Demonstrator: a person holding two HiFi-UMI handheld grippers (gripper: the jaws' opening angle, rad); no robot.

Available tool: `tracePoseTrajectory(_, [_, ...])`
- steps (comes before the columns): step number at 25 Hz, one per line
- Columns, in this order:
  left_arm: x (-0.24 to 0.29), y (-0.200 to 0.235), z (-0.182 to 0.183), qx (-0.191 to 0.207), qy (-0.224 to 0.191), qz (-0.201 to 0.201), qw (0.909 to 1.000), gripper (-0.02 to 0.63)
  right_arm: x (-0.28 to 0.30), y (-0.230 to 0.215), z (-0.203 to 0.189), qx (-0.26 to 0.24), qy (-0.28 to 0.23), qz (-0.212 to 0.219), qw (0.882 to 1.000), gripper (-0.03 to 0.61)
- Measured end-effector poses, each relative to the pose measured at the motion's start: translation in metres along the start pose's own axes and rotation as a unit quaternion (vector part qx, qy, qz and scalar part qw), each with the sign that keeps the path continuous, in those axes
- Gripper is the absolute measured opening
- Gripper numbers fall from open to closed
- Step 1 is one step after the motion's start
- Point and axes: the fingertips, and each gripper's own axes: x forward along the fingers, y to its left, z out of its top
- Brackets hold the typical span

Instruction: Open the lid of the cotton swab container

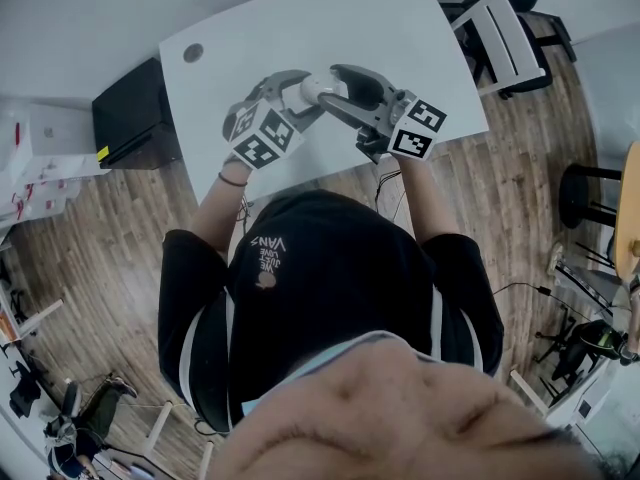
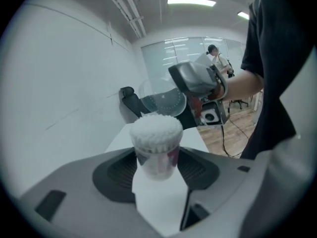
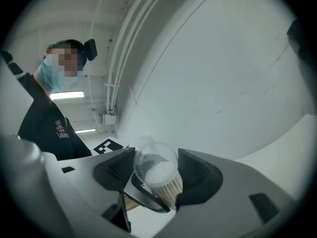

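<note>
The cotton swab container [image 2: 156,150] is a small clear tub packed with white swab heads [image 2: 156,128], and it has no lid on. My left gripper [image 2: 156,163] is shut on its body and holds it upright. The clear round lid [image 3: 154,163] sits between the jaws of my right gripper [image 3: 156,171], which is shut on it. The lid [image 2: 162,99] hangs apart from the tub, just beyond it. Through the lid I see the swabs [image 3: 168,187] behind. In the head view both grippers [image 1: 285,96] [image 1: 352,90] meet over the white table [image 1: 400,28].
The table has a round cable hole [image 1: 193,53] near its far left corner. A black box [image 1: 130,113] stands on the floor left of the table and a white chair [image 1: 505,33] to its right. A person stands in the far room [image 2: 218,58].
</note>
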Motion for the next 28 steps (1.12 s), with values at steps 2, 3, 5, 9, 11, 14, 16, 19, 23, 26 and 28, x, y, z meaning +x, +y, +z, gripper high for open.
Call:
tracePoseTrajectory(2, [-0.001, 0.0, 0.005, -0.006, -0.012, -0.003, 0.9999, 0.261, -0.002, 0.001, 0.005, 0.007, -0.017, 0.01, 1.0, 0.272])
tracePoseTrajectory(3, [-0.001, 0.0, 0.007, -0.008, -0.019, -0.005, 0.9998, 0.261, -0.004, 0.002, 0.008, 0.012, -0.026, 0.015, 0.999, 0.272])
tracePoseTrajectory(5, [-0.005, -0.001, 0.014, -0.009, -0.038, -0.011, 0.9992, 0.261, -0.007, 0.004, 0.013, 0.023, -0.046, 0.028, 0.998, 0.272])
tracePoseTrajectory(9, [-0.011, -0.004, 0.022, -0.018, -0.073, -0.021, 0.997, 0.261, -0.013, 0.01, 0.02, 0.051, -0.085, 0.061, 0.993, 0.272])
tracePoseTrajectory(11, [-0.013, -0.005, 0.024, -0.025, -0.086, -0.024, 0.9957, 0.261, -0.016, 0.011, 0.023, 0.07, -0.109, 0.075, 0.989, 0.272])
tracePoseTrajectory(14, [-0.015, -0.006, 0.027, -0.027, -0.096, -0.025, 0.9947, 0.261, -0.021, 0.012, 0.025, 0.083, -0.13, 0.086, 0.984, 0.272])
tracePoseTrajectory(16, [-0.016, -0.007, 0.028, -0.032, -0.103, -0.029, 0.9938, 0.261, -0.023, 0.013, 0.026, 0.091, -0.141, 0.097, 0.981, 0.272])
tracePoseTrajectory(19, [-0.017, -0.009, 0.029, -0.039, -0.108, -0.033, 0.9929, 0.261, -0.025, 0.013, 0.027, 0.107, -0.157, 0.109, 0.976, 0.272])
tracePoseTrajectory(23, [-0.015, -0.009, 0.027, -0.04, -0.103, -0.032, 0.9933, 0.261, -0.028, 0.011, 0.024, 0.106, -0.158, 0.104, 0.976, 0.272])
tracePoseTrajectory(26, [-0.016, -0.007, 0.026, -0.048, -0.103, -0.03, 0.9931, 0.261, -0.028, 0.01, 0.023, 0.101, -0.155, 0.099, 0.978, 0.264])
tracePoseTrajectory(28, [-0.016, -0.006, 0.026, -0.046, -0.101, -0.03, 0.9934, 0.261, -0.027, 0.01, 0.023, 0.099, -0.154, 0.096, 0.979, 0.264])
